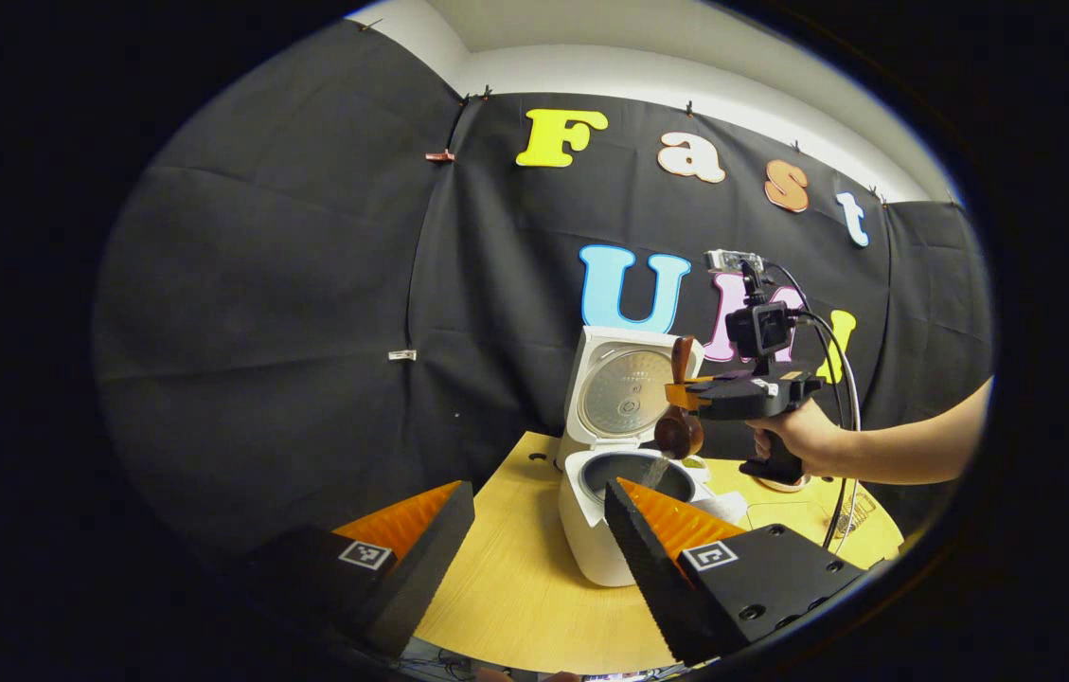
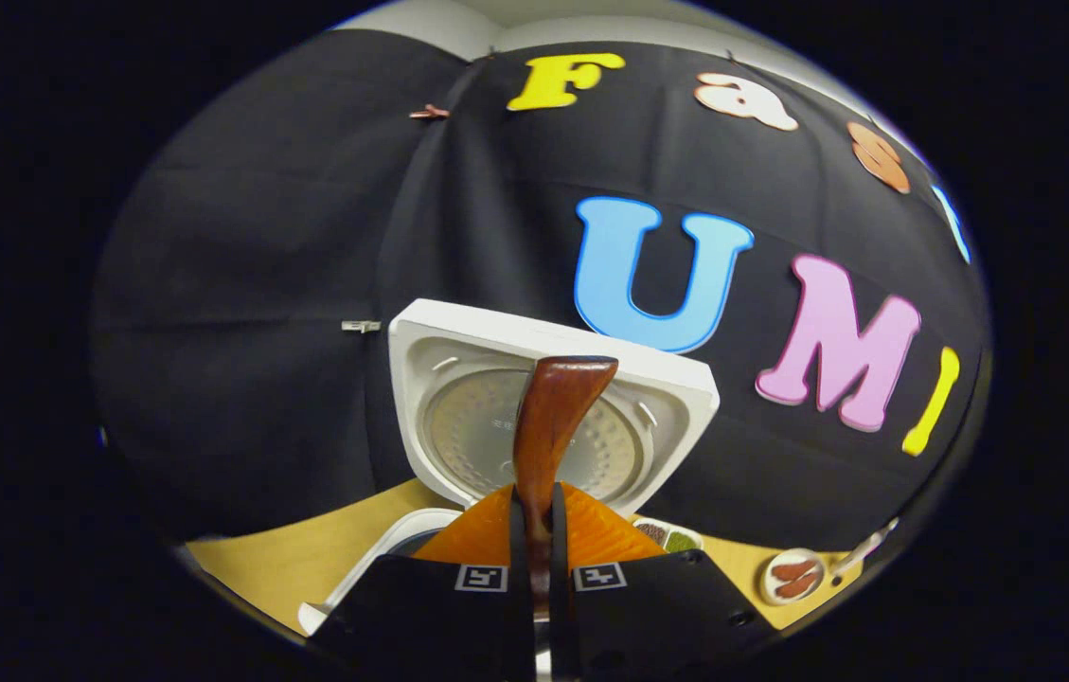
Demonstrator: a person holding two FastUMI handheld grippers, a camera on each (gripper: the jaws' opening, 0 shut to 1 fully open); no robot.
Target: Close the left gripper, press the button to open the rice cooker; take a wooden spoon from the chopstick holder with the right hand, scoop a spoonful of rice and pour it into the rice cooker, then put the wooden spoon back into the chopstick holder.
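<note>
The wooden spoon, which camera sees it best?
The left gripper view: the whole wooden spoon shows, tipped over the open rice cooker, rice falling. The right gripper view shows its handle between the fingers.

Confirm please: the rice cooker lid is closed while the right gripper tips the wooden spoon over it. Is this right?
Not quite. The lid stands open, as the left gripper view shows. The rest holds: the right gripper tips the wooden spoon over the rice cooker.
</note>
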